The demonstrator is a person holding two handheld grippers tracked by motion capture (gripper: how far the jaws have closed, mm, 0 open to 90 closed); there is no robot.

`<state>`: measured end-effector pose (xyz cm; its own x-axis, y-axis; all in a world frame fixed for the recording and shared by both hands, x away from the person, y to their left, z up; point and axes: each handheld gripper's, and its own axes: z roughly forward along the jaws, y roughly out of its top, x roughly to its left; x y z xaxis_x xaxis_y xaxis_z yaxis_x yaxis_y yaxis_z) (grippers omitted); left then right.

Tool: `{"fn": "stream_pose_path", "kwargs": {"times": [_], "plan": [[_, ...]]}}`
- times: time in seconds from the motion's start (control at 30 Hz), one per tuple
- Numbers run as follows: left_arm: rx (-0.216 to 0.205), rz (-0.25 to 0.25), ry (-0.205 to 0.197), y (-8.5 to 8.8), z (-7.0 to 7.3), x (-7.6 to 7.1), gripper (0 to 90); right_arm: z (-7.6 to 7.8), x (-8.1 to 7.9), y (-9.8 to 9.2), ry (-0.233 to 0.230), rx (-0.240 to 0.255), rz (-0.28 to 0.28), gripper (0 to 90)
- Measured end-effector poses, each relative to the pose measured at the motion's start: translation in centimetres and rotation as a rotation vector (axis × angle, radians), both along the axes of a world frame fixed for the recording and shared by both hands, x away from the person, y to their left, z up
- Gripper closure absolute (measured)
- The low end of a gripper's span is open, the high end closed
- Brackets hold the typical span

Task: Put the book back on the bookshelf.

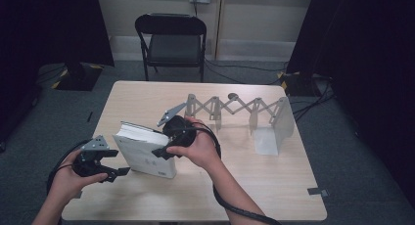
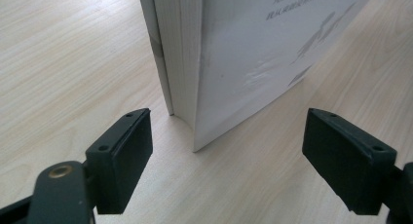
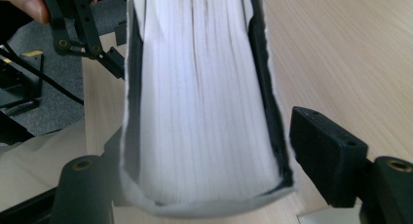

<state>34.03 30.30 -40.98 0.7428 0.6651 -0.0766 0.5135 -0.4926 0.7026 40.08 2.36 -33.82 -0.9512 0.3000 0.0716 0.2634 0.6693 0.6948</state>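
Observation:
A thick white book (image 1: pixel 147 154) stands tilted on the wooden table (image 1: pixel 254 186), left of the middle. My right gripper (image 1: pixel 164 149) is at the book's right end, and in the right gripper view the page edges (image 3: pixel 204 97) sit between its jaws. The right pad (image 3: pixel 331 156) stands just off the cover and the other jaw is hidden behind the book. My left gripper (image 1: pixel 116 163) is low at the book's near left corner. It is open, and the book's corner (image 2: pixel 195 117) stands ahead of my left gripper (image 2: pixel 226 151) without touching either pad.
A grey scissor-style folding rack (image 1: pixel 235 107) with pale upright panels stretches across the table's far right half. A black folding chair (image 1: pixel 171 39) stands beyond the far edge. Dark curtains flank the room. Cables trail off the near edge from both hands.

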Motion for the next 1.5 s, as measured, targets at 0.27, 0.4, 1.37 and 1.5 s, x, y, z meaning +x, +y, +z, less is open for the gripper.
{"fn": "stream_pose_path", "kwargs": {"times": [0.27, 0.4, 1.37, 1.5], "plan": [[-0.005, 0.006, 0.002, 0.0, -0.6, -0.2, 18.7, 0.5, 0.4, 0.7, 0.012, -0.038, 0.011, 27.2], [0.000, 0.007, 0.012, 0.0, -1.1, -0.3, 18.7, 0.7, 0.4, 1.2, 0.008, -0.040, 0.014, 27.5], [-0.009, -0.001, 0.025, -0.1, -2.0, -0.5, 20.4, 0.7, 0.9, 3.6, 0.023, -0.112, 0.043, 26.0], [-0.008, 0.001, 0.022, -0.1, -1.9, -0.4, 20.7, 0.9, 0.7, 3.5, -0.001, -0.110, 0.056, 38.7]]}}
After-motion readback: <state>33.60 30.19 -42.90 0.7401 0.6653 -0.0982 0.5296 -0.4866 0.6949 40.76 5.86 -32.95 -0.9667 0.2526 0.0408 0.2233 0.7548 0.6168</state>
